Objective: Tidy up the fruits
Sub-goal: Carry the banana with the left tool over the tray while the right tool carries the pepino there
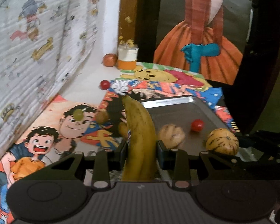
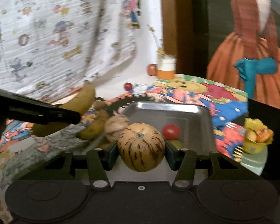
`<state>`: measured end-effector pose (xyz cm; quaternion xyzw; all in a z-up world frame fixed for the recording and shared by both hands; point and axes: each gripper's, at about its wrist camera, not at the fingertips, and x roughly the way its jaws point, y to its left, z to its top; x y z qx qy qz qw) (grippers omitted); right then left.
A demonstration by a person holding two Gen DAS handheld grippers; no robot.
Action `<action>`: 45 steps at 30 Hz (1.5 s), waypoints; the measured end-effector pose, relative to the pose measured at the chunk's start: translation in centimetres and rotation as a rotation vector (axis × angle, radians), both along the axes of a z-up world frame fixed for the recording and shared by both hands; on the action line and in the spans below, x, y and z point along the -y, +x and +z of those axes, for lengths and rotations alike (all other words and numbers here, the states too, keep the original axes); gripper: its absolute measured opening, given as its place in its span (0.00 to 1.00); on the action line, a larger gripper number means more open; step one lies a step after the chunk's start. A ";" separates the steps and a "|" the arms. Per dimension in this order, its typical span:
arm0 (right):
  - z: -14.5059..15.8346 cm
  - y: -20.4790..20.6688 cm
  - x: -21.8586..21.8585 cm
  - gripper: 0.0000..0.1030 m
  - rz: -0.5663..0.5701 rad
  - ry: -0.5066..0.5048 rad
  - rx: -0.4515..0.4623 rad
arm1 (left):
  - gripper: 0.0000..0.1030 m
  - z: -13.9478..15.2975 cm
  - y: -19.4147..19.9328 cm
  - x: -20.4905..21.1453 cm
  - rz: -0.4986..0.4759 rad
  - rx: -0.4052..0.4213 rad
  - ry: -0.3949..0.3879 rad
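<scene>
My left gripper (image 1: pixel 141 147) is shut on a spotted yellow banana (image 1: pixel 138 134), held upright just left of the metal tray (image 1: pixel 179 102). My right gripper (image 2: pixel 140 150) is shut on a tan striped melon (image 2: pixel 141 147), held at the near edge of the tray (image 2: pixel 168 110). The melon also shows in the left wrist view (image 1: pixel 222 142). In the tray lie a walnut (image 1: pixel 171 135) and a red cherry tomato (image 1: pixel 197 125). The banana in the left gripper also shows in the right wrist view (image 2: pixel 85 99). Another banana (image 2: pixel 95 127) lies left of the tray.
On the cartoon mats lie a green grape (image 1: pixel 78 114), a brown kiwi-like fruit (image 1: pixel 101 116) and a red tomato (image 1: pixel 105 84). An onion (image 1: pixel 109 59) and an orange-white jar (image 1: pixel 127 57) stand at the back. A yellow bowl (image 2: pixel 255 140) sits right. A patterned cloth hangs at the left.
</scene>
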<state>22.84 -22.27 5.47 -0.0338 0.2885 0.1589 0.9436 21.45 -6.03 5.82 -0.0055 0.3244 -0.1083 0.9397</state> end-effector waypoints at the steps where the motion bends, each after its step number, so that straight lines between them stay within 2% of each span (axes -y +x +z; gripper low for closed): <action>1: -0.1 -0.1 0.4 0.53 -0.012 0.001 -0.002 | 0.35 0.0 -0.3 0.4 -0.009 0.003 -0.007; 9: -1.1 -1.3 3.0 0.52 -0.097 -0.011 -0.013 | 0.36 -1.1 -2.1 4.0 -0.114 -0.013 -0.044; 14: -1.5 -1.7 4.0 0.52 -0.124 -0.023 -0.013 | 0.36 -1.9 -2.6 5.8 -0.193 -0.027 -0.031; 19: -1.7 -1.6 4.1 0.53 -0.120 -0.025 -0.019 | 0.36 -2.8 -2.2 6.8 -0.223 -0.051 -0.016; 25: -1.8 -1.4 3.8 0.53 -0.117 -0.025 -0.023 | 0.36 -3.5 -2.0 7.0 -0.234 -0.082 -0.008; 35: -1.9 -1.4 3.7 0.53 -0.117 -0.026 -0.023 | 0.36 -4.6 -1.5 6.3 -0.200 -0.123 -0.029; 45: -1.8 -1.4 3.7 0.53 -0.118 -0.025 -0.025 | 0.36 -4.9 -1.5 6.1 -0.196 -0.118 -0.039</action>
